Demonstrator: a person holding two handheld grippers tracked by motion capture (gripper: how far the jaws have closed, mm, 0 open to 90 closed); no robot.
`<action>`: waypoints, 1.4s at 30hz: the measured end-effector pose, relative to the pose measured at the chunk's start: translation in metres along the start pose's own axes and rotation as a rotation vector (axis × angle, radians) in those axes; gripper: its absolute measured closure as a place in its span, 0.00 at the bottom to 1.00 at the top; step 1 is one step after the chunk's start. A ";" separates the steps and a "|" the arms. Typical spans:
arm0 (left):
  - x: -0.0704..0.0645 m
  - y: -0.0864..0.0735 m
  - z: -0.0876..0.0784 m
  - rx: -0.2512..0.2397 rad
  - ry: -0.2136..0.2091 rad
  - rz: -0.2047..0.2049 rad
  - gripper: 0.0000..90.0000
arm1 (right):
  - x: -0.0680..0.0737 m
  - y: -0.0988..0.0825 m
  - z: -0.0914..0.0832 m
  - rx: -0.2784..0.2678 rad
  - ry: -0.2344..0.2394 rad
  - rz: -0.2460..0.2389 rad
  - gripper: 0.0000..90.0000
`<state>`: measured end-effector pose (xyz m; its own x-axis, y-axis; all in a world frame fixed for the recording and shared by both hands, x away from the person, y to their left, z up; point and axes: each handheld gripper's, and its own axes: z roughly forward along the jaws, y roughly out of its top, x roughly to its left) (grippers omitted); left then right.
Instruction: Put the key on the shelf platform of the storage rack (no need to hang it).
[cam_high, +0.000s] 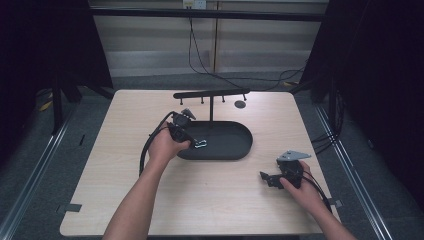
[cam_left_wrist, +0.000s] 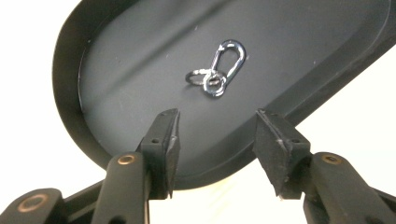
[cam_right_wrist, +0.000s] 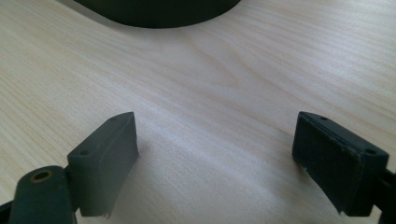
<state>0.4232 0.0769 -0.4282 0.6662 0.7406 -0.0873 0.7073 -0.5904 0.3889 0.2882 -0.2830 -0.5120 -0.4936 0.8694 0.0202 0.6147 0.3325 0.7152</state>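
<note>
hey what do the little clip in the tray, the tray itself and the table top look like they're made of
The clip, a small carabiner with rings, looks like polished metal: silvery, with bright mirror glints. The oval tray is matte black with a soft sheen and a smooth rolled rim; painted metal or plastic, I cannot tell which. The table top shows pale wood grain, possibly a laminate rather than solid wood.

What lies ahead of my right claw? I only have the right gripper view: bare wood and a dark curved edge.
Observer: That edge is the black oval tray; your right claw rests on the table, open, short of it.
Operator: Anything in the tray?
Observer: A silver carabiner clip with a key ring lies at its left end.
Operator: Where is the other claw?
Observer: The left claw hovers open over that end, its jaws framing the clip without touching it.
</note>
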 end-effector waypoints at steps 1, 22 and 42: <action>0.002 -0.001 -0.001 0.001 -0.014 0.000 0.52 | 0.000 0.000 0.000 -0.001 0.000 0.000 0.15; 0.009 -0.017 -0.015 -0.020 -0.028 -0.007 0.33 | 0.000 0.000 0.000 -0.003 -0.002 0.001 0.15; 0.018 -0.038 -0.034 -0.033 -0.024 -0.005 0.32 | 0.001 0.000 0.000 -0.002 -0.003 0.005 0.15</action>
<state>0.4008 0.1237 -0.4134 0.6682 0.7357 -0.1109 0.7030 -0.5755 0.4180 0.2877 -0.2825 -0.5121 -0.4888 0.8721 0.0212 0.6155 0.3276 0.7169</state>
